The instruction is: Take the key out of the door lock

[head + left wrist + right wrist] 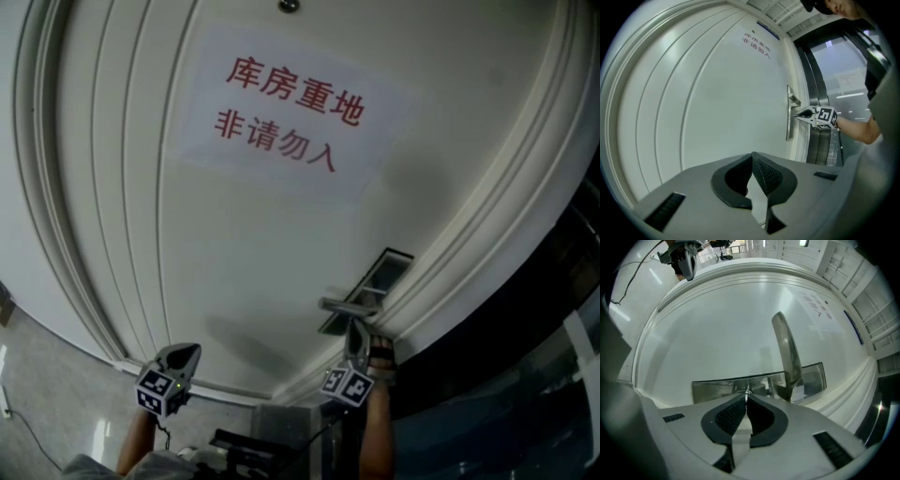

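The right claw [746, 398] has its jaws pinched almost together on the thin silver head of the key [747, 391], which shows as a bright sliver at twelve o'clock of the pads. The key looks to be seated in the shiny lock plate [717, 389] on the white door [722, 324], and the claw points level at it. The door handle [786, 348] rises from the plate at about one o'clock of the jaw tips. The left claw [752, 161] is closed with nothing between its pads. It hangs apart from the door, at nine o'clock of the right claw in the head view. A paper sign [291, 112] with red characters hangs higher up, at eleven o'clock of the handle.

By my reading the grasp is made and the withdrawal is not yet done. The next move calls for a straight pull back along the key's own line, with no twist. The pinch must stay firm, since so thin a head could slip out.
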`<state>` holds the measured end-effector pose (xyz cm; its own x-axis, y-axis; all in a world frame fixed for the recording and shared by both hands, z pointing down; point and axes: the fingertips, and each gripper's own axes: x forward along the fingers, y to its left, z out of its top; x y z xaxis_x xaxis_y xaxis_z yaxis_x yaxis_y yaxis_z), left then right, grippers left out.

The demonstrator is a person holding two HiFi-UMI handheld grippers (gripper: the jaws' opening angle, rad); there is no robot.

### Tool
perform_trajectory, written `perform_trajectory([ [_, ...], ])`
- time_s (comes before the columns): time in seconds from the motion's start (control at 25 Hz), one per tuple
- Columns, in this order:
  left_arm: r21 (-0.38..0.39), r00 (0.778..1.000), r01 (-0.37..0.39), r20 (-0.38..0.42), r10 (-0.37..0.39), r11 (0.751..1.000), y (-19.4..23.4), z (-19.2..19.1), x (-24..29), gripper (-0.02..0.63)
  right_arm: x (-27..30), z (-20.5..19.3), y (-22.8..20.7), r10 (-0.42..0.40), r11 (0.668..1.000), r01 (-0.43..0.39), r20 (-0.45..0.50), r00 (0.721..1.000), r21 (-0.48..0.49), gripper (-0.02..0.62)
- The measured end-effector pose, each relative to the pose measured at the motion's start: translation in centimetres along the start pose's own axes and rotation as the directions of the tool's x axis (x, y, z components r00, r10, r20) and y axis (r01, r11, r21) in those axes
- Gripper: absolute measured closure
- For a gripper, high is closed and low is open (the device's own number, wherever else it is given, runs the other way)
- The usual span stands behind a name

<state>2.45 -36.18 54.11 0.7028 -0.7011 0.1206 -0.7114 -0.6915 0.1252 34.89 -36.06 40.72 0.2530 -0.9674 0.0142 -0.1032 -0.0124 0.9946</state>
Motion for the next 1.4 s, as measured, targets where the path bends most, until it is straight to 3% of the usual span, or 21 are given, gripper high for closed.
perform_trajectory([
  [0.88, -0.008, 1.000, -0.009, -0.006, 0.009, 1.000, -0.1, -0.3, -0.5, 0.601, -0.5, 0.0, 0.2, 0.008, 0.996, -0.008, -0.001, 1.000, -0.083, 0.575],
  [1.4, -0.009, 1.000, 0.008, -0.008, -0.008, 1.000, -0.7, -0.4, -0.3, 0.601, -1.4, 0.0, 0.2, 0.005, 0.999, -0.004, 0.011, 1.000, -0.038, 0.575],
])
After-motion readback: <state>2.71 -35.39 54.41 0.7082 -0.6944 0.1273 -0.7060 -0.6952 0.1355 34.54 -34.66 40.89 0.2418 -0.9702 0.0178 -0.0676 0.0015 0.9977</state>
